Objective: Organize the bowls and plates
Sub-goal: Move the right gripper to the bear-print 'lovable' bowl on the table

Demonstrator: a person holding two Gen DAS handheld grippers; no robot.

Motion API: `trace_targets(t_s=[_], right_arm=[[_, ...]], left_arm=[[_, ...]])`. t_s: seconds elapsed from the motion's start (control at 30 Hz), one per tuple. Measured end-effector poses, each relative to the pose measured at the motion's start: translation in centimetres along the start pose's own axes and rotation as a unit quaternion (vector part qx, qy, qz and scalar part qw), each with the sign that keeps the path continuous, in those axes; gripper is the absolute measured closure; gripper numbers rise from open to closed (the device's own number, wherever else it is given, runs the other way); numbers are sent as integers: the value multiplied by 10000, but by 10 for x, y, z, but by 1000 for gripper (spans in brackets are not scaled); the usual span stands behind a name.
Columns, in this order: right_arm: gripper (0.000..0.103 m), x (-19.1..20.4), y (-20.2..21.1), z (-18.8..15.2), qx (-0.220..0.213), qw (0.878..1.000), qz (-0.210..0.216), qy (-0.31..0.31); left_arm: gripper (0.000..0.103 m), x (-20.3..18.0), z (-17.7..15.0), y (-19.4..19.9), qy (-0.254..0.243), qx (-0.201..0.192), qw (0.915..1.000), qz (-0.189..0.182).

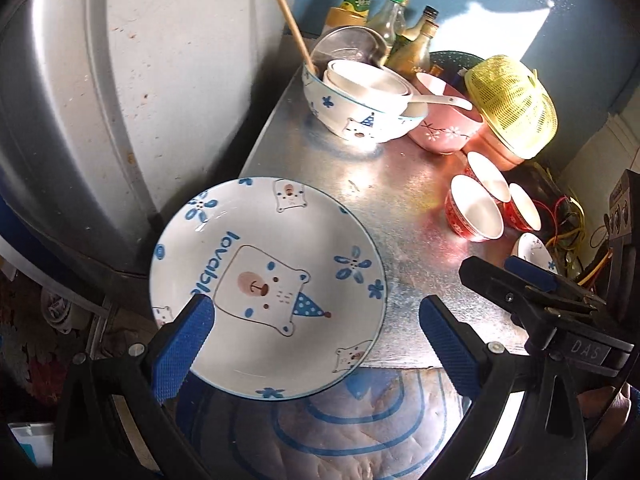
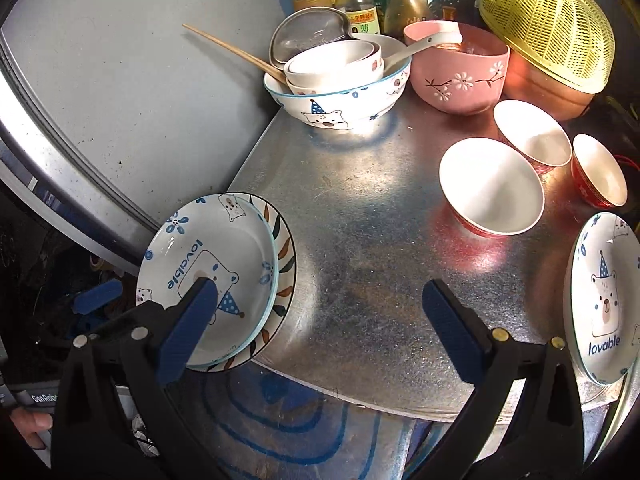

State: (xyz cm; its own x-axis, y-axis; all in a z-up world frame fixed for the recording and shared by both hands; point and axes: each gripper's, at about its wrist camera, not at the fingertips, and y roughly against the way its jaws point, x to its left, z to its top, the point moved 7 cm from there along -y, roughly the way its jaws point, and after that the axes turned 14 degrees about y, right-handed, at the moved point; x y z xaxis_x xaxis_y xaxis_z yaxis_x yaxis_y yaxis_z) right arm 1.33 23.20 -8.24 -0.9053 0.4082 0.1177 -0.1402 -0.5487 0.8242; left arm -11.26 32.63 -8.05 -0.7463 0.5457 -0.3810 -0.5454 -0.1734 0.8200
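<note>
A white bear plate lies at the metal table's front left corner. In the right wrist view the same bear plate sits on top of a leaf-patterned plate. My left gripper hovers over it, open, and its pads touch nothing. My right gripper is open over bare table and holds nothing; the right gripper also shows in the left wrist view. A second bear plate lies at the right edge. Three red bowls stand at the middle right.
At the back, a big bear bowl holds nested white bowls, a spoon and chopsticks. Beside it are a pink bowl, a yellow colander and several bottles. A grey appliance wall borders the left.
</note>
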Motion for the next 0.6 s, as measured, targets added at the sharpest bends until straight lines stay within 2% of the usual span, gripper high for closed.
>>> trace_targets(t_s=[0.33, 0.6], right_arm=[[0, -55, 45, -38, -10, 9947, -757, -700], [0, -92, 80, -76, -21, 9817, -1288, -1405]], left_arm=[[1, -63, -27, -10, -654, 355, 9959, -509], [1, -117, -51, -20, -1122, 702, 9871, -901]])
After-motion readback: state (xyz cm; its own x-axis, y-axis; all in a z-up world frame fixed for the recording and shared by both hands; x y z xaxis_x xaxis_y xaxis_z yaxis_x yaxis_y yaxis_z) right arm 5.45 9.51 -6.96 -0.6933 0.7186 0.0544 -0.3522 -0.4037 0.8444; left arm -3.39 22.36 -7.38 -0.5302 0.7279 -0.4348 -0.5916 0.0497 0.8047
